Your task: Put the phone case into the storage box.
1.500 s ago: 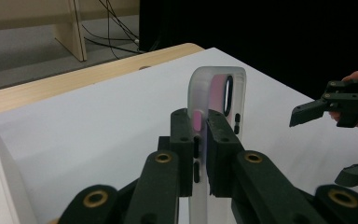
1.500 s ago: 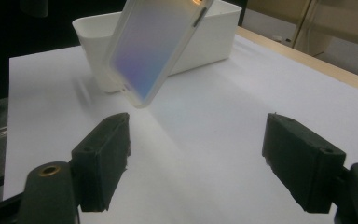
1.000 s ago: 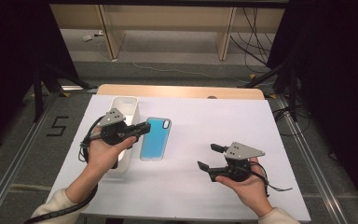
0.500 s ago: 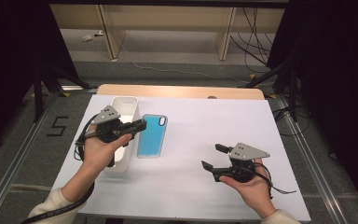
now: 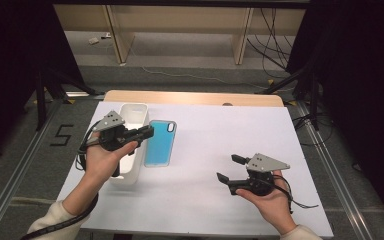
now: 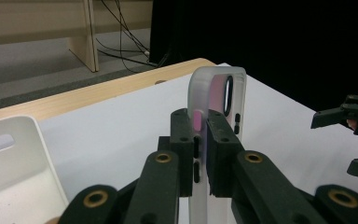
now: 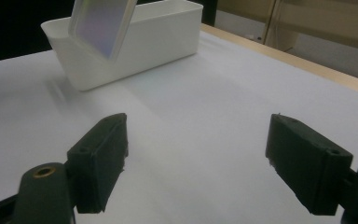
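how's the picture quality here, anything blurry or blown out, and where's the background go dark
High view: even light, black at both sides. Left gripper view: the left gripper and phone case are sharp, the background black at right. Right gripper view: the right gripper is soft, the white bin nearly blown out.

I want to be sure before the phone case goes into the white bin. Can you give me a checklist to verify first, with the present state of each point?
1. Left gripper grips the phone case: ok, the jaws are shut on one long edge.
2. Case is off the table: ok, the right gripper view shows it raised and tilted in front of the white bin.
3. Bin has free room inside: cannot tell, just part of its inside shows, and that part is bare.
4. Right gripper is out of the way: ok, it is open, far from the bin.
5. Grip is firm enough: cannot tell.
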Tool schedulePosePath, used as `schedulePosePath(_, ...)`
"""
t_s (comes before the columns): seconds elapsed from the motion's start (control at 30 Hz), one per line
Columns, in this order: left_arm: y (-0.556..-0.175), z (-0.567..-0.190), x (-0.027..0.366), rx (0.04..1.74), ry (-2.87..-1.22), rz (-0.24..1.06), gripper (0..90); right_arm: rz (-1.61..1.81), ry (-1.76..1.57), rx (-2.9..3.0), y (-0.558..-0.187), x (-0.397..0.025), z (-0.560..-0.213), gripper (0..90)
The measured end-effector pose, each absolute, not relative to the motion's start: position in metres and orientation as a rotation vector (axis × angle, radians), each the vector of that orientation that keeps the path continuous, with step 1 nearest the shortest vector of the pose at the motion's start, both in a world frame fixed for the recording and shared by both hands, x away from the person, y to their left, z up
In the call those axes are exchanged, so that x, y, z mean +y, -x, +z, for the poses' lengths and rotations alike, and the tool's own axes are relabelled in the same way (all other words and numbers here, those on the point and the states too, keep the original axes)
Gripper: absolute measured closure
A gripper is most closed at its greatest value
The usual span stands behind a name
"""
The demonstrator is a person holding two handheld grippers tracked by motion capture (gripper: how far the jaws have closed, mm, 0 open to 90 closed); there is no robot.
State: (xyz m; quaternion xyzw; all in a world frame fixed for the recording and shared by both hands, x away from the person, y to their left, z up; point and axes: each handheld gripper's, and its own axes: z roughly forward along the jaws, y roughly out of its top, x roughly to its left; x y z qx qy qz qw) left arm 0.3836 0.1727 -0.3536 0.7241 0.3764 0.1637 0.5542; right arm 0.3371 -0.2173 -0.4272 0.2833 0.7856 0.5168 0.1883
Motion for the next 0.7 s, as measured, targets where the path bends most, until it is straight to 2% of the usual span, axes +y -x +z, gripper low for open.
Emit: schedulePosePath(0.7, -0.3864, -0.3498, 0.1824, 0.897, -1.702, 0.400, 82.5, 1.460, -0.823, 2.180, -0.3349, -0.2234, -0.4281, 21.1)
